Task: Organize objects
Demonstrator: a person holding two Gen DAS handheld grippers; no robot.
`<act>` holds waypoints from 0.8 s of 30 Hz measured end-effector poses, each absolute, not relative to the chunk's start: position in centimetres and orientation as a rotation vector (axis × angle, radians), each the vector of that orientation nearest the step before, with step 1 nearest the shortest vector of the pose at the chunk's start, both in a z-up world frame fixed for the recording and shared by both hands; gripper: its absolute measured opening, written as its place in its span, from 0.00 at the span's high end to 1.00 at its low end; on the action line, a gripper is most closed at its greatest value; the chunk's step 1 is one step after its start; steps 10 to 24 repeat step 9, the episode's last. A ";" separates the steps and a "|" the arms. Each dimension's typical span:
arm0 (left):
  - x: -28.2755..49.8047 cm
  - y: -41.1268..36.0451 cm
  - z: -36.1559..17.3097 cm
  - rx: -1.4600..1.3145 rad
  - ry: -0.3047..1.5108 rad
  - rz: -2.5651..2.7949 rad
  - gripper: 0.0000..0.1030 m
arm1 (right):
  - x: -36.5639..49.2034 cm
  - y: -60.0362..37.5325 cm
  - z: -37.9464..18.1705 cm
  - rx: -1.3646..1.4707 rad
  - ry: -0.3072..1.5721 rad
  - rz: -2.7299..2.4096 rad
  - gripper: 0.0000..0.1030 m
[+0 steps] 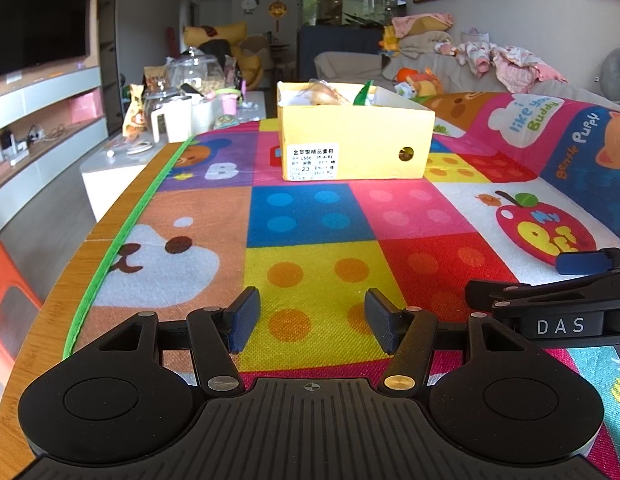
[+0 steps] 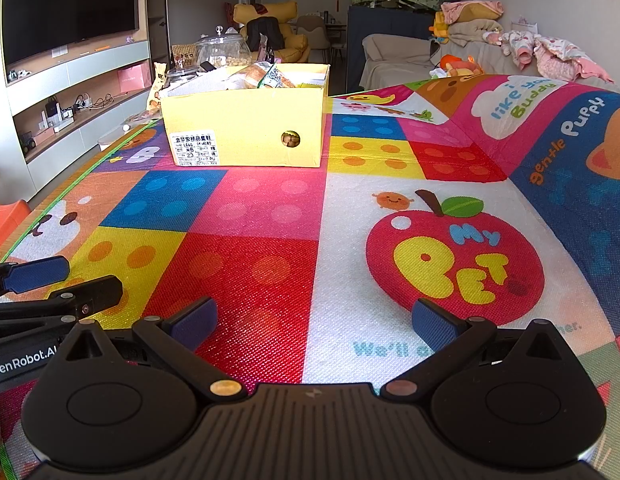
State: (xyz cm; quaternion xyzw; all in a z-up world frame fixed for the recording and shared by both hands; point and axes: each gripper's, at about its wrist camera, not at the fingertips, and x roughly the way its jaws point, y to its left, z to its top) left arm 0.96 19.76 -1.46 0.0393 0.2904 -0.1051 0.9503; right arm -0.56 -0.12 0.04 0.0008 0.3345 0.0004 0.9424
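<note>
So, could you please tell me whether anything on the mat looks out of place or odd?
Little stands out. The yellow box sits flat on the play mat, its contents heaped above the rim. The mat's right side rides up in a slope instead of lying flat. Nothing has spilled; both tools are open and hold nothing.

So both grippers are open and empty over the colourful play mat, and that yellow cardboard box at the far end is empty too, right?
Not quite. The yellow cardboard box is not empty: the right wrist view shows packets and papers piled inside it. The rest holds: the left gripper and right gripper are both open with nothing between their fingers, over the play mat.
</note>
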 end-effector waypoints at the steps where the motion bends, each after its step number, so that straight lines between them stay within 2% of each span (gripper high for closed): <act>1: 1.0 19.7 -1.5 0.079 0.591 -0.215 0.38 | -0.6 -0.1 0.0 0.001 0.682 0.001 0.00; 9: 1.3 20.3 -1.3 0.018 0.601 -0.228 0.42 | -0.6 -0.1 0.0 0.002 0.682 0.001 0.00; 24: 1.3 20.3 -1.3 0.018 0.601 -0.228 0.42 | -0.6 -0.1 0.0 0.002 0.682 0.001 0.00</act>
